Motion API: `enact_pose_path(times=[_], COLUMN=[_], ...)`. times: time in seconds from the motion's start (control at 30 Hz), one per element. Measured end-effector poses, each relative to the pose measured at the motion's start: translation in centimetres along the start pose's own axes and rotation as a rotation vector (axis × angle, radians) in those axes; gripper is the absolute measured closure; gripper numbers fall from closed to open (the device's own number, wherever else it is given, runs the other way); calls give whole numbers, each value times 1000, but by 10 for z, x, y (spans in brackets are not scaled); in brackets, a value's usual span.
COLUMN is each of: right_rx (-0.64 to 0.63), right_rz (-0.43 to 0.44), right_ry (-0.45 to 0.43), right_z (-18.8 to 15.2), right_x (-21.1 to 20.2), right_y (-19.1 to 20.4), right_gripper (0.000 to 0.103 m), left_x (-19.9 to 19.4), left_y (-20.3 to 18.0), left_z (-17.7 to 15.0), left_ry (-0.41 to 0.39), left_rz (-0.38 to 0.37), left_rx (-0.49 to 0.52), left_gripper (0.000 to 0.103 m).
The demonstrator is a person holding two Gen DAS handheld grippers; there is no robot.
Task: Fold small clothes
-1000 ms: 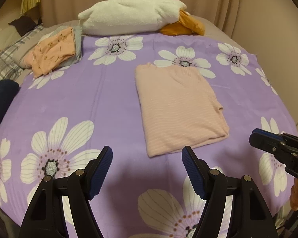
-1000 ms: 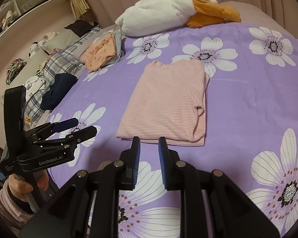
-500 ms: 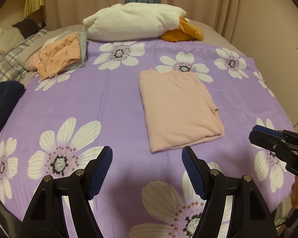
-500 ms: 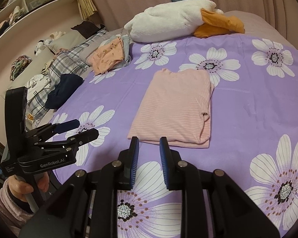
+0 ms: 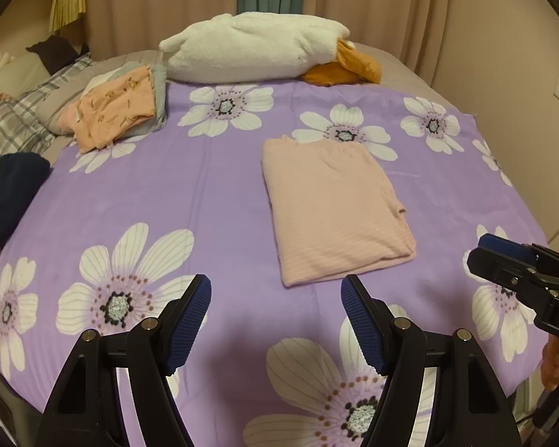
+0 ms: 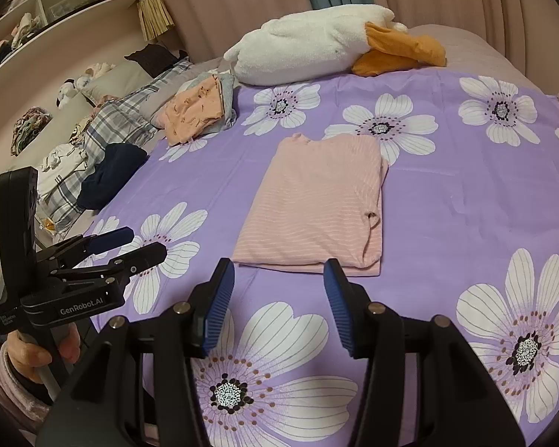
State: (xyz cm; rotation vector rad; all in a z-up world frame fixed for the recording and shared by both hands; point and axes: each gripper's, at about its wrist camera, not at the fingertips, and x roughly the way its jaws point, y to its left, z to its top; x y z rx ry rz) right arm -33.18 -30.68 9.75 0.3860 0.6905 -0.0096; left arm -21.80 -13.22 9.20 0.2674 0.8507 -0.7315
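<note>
Reading "GenRobot.AI" in white on the black body of the left gripper (image 6: 130, 246). Showing only the letters "DA", cut off at the frame's edge, on the right gripper (image 5: 499, 251).

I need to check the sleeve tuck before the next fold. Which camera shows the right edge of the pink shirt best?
The right wrist view: the pink shirt lies nearly straight ahead, and its stacked right-edge layers and small sleeve opening read clearly. The left wrist view shows the pink shirt more obliquely, with that edge reduced to a small notch.

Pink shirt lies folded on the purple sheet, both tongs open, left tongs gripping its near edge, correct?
Not quite. The left tongs grip nothing; they hover open, short of the pink shirt, as the left wrist view shows. Right tongs are open too.
</note>
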Motion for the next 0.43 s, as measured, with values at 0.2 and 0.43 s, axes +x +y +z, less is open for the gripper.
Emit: enact_pose_path(times=[0.2, 0.43], right_rx=[-5, -4], right_rz=[-3, -6], right_ry=[-3, 2], right_z=[-1, -2], right_x=[-2, -1], right_y=[1, 0], right_gripper=[52, 51], left_x=[-3, -2], left_y=[0, 1], left_z=[1, 3], left_ry=[-9, -8], left_rz=[-7, -1], left_rx=[-3, -11], left_gripper=[32, 32])
